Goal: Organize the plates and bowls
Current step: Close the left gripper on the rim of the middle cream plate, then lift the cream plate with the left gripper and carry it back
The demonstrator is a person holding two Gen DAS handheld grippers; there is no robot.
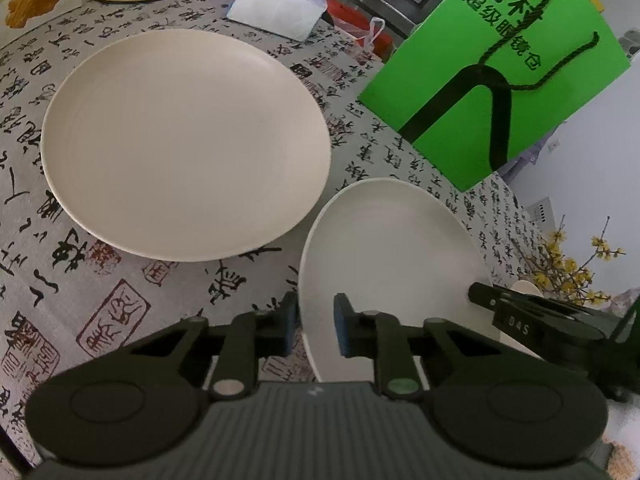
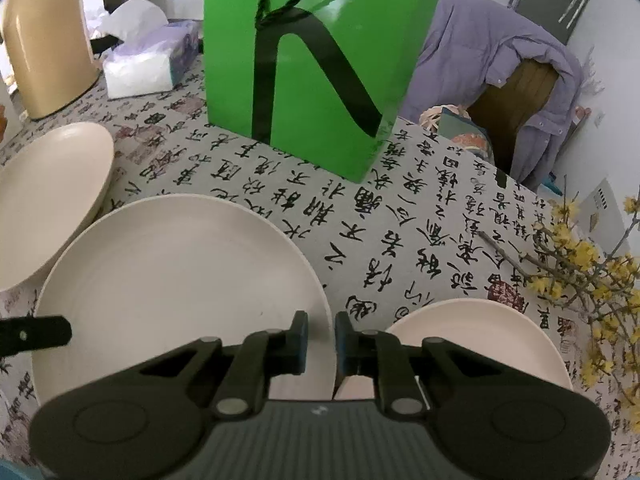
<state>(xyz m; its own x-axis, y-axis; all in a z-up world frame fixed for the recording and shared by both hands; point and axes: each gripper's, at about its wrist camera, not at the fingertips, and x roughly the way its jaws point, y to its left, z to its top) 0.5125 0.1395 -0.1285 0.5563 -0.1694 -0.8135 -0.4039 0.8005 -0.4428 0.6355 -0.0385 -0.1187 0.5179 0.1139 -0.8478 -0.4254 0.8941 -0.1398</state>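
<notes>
Two grippers clamped on one plate: stock of the table as I see it

Item 1, left gripper [image 1: 316,326]: my left jaws are pinched onto the left rim of the middle plate [image 1: 392,256], one pad under the edge, one over it. No earlier view to compare.

Item 2, right gripper [image 2: 321,346]: jaws drawn in on the right rim of the same middle plate [image 2: 176,280]. In the left wrist view its black finger shows at the plate's far edge; in the right wrist view the left gripper's finger reaches in over the plate's left side.

Item 3, large plate [image 1: 184,140]: cream, lying flat on the tablecloth [image 1: 120,300], just beside the held plate and apart from it, on its left.

Item 4, small plate [image 2: 472,332]: cream, to the right of my right gripper, near the middle plate; I cannot tell whether the rims touch.

Item 5, green paper bag [image 2: 312,60]: upright behind the plates, black stripe, cord handles.

Item 6, tissue pack [image 2: 144,64]: at the back, left of the bag.

Item 7, beige container [image 2: 44,40]: far left corner.

Item 8, yellow flower branches [image 2: 592,264]: lying at the right edge of the table.

Item 9, purple jacket [image 2: 500,52]: draped over a chair beyond the table.
</notes>
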